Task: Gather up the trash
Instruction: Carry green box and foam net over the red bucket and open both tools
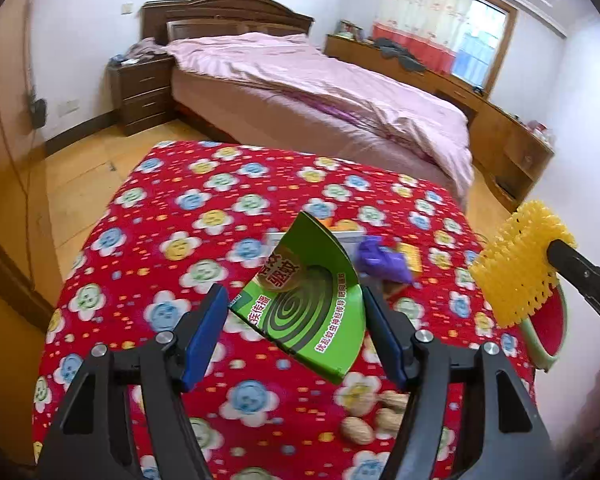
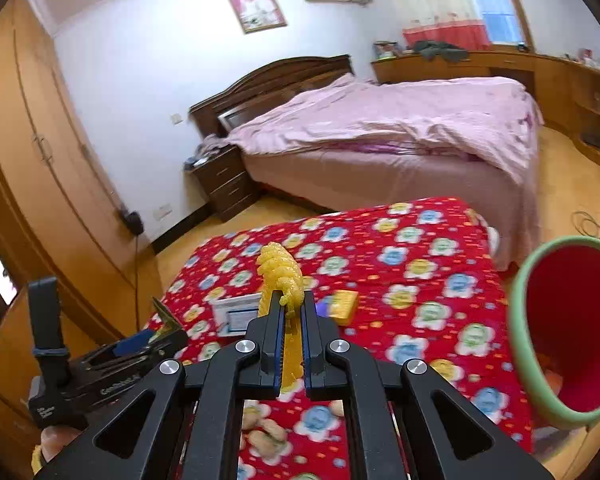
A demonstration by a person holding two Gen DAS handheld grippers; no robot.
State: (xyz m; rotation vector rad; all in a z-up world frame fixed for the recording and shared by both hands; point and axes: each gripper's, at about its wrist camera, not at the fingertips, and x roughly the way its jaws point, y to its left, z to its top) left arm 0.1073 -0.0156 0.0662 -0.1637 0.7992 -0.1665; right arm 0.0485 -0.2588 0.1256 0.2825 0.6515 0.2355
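Note:
My left gripper (image 1: 294,294) holds a green mosquito-coil box (image 1: 308,304) by its two side edges, tilted above the red flowered tablecloth (image 1: 160,240). My right gripper (image 2: 291,298) is shut on a yellow foam fruit net (image 2: 280,268), which sticks up past the fingertips. In the left wrist view the same net (image 1: 516,268) hangs at the right, above the red bin with a green rim (image 1: 540,344). In the right wrist view the bin (image 2: 518,320) lies tipped toward me at the table's right edge. The left gripper (image 2: 156,332) shows at the lower left there.
On the cloth lie a purple wrapper (image 1: 380,260), a yellow packet (image 2: 344,304), a white box (image 2: 236,312) and several peanuts (image 1: 380,416). A pink-covered bed (image 1: 320,92) stands behind the table, a nightstand (image 1: 140,92) beside it and a wardrobe (image 2: 28,160) to the left.

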